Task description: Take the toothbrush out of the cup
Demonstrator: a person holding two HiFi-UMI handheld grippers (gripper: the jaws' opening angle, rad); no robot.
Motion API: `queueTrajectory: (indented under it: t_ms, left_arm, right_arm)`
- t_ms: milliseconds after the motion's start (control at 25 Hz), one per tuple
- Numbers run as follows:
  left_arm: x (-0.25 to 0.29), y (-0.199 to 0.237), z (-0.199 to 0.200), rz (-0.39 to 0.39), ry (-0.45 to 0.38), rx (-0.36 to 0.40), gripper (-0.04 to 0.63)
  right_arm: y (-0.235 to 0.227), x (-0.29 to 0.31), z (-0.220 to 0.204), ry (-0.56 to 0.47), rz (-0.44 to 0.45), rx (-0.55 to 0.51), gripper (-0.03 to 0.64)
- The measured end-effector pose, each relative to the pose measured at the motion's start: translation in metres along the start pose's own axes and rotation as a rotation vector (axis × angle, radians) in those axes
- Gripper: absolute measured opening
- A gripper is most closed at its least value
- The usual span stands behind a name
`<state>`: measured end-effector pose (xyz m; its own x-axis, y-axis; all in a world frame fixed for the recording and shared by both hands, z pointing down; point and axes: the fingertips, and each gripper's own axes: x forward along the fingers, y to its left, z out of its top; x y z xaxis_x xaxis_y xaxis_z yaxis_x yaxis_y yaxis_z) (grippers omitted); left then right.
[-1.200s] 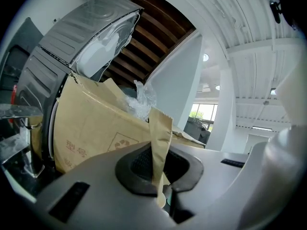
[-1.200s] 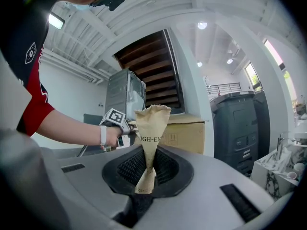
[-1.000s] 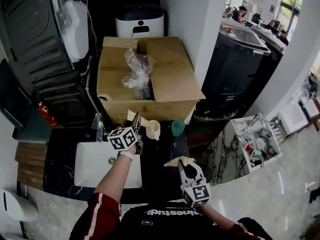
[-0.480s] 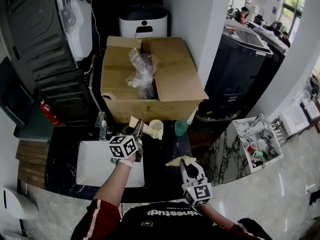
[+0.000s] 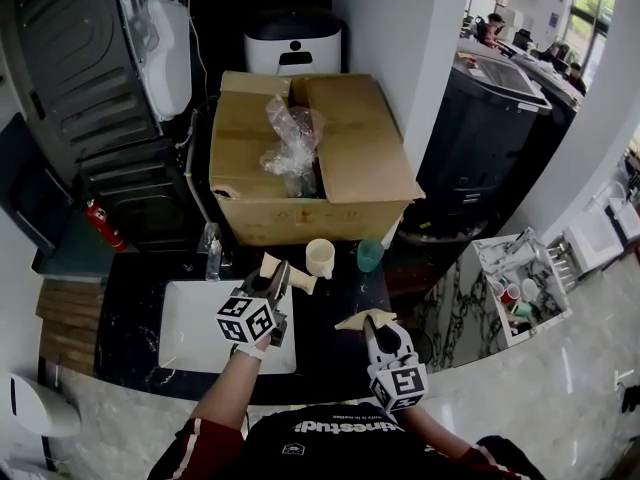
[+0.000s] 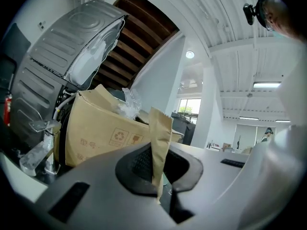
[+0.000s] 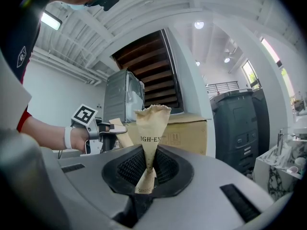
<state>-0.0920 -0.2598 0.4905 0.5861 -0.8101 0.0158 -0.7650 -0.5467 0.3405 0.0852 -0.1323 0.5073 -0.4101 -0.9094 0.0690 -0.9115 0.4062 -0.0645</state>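
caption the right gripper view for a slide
Right gripper clamps a brown paper wrapper; left gripper holds a second piece before a cardboard box.

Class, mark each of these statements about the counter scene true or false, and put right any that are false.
1. The left claw is shut on a brown paper strip. True.
2. The right claw is open and empty. False: it is shut on a brown paper wrapper.
3. The cardboard box is sealed. False: its flaps are open, and clear plastic sticks out of it.
4. In the head view, the green cup stands to the right of the cream cup. True.
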Motion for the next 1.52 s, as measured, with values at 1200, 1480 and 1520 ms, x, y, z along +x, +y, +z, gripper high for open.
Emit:
queueTrajectory:
  t_ms: [1200, 1480, 1520]
  left_arm:
    - [-0.076, -0.069, -0.028, -0.051, -0.029, 0.27, 0.015]
    - [-0.085, -0.06, -0.028, 0.015, -0.052, 0.269, 0.017]
    - [-0.085, -0.059, -0.029, 0.019, -0.054, 0.265, 0.015]
  right_arm:
    - [0.002, 0.01, 0.008, 0.007, -0.021, -0.007, 0.055]
    - [0.0, 0.012, 0.005, 0.01, -0.027, -0.026, 0.055]
    - [0.001, 0.012, 0.005, 0.012, -0.027, -0.028, 0.055]
